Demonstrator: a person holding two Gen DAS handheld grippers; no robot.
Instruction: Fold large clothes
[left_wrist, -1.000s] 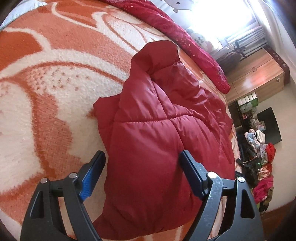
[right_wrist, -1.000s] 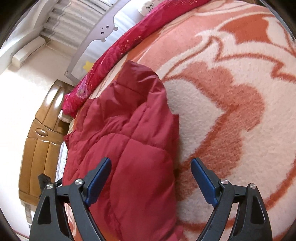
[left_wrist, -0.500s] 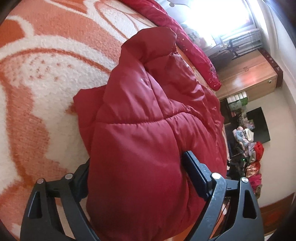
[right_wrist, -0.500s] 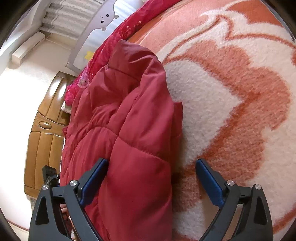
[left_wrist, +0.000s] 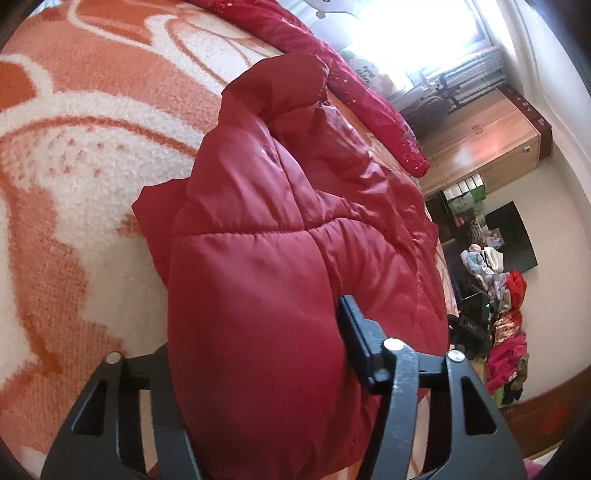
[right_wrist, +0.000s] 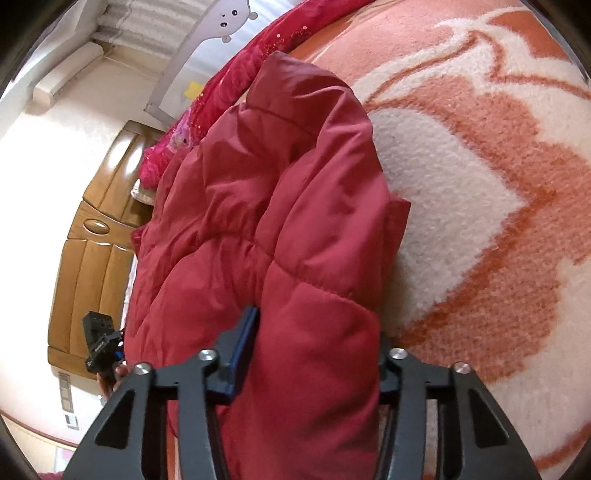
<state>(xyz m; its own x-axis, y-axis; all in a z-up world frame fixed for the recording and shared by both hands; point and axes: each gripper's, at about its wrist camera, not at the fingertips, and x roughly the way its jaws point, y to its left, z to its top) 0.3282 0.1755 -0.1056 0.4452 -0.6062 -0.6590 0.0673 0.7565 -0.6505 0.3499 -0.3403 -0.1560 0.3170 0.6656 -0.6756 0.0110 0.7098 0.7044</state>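
Observation:
A red quilted puffer jacket (left_wrist: 280, 229) lies folded lengthwise on an orange and white blanket (left_wrist: 66, 155). My left gripper (left_wrist: 258, 354) is shut on the near end of the jacket; padding bulges between the fingers and hides the left finger. In the right wrist view the same jacket (right_wrist: 266, 206) fills the middle. My right gripper (right_wrist: 314, 354) is shut on a thick fold at its near end, with the blue pad of the left finger (right_wrist: 242, 347) pressed into the fabric. The other gripper (right_wrist: 101, 339) shows small at the jacket's left edge.
A dark red quilt (left_wrist: 369, 99) lies rolled along the far side of the bed. Wooden wardrobes (left_wrist: 480, 144) stand beyond it. A pile of clothes (left_wrist: 502, 306) sits on the floor at the right. A wooden cabinet (right_wrist: 92, 266) stands past the bed's edge.
Both grippers moved forward onto the jacket's near end and closed from wide open, pinching thick folds. The jacket's near end has bunched up between the fingers.

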